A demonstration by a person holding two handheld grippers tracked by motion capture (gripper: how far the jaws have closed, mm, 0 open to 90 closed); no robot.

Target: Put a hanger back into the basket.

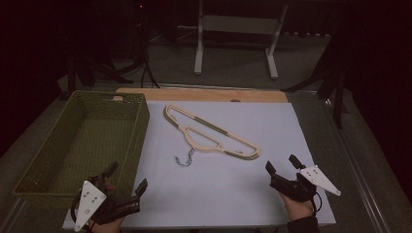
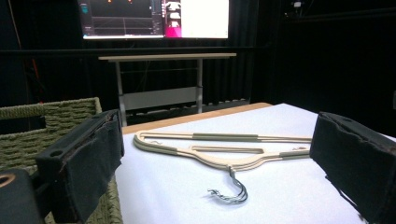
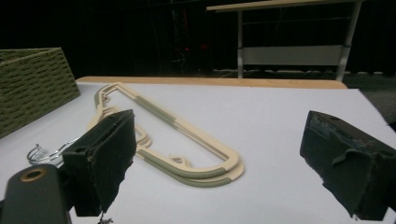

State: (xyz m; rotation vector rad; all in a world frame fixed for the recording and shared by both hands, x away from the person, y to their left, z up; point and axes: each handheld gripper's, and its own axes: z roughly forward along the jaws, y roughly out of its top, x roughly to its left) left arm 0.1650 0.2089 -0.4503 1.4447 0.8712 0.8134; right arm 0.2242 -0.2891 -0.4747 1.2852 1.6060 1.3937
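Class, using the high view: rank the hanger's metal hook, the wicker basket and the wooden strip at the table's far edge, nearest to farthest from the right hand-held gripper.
From the right hand-held gripper:
1. Metal hook, to its left, mid-table.
2. Wicker basket, at the table's left side.
3. Wooden strip, along the far edge.

I count two cream hangers [image 1: 214, 132] stacked at the middle of my bench [image 1: 301, 126], with two metal hooks [image 1: 186, 158] at their near side. One green woven basket [image 1: 82, 141] stands at the left. I hold two claws.
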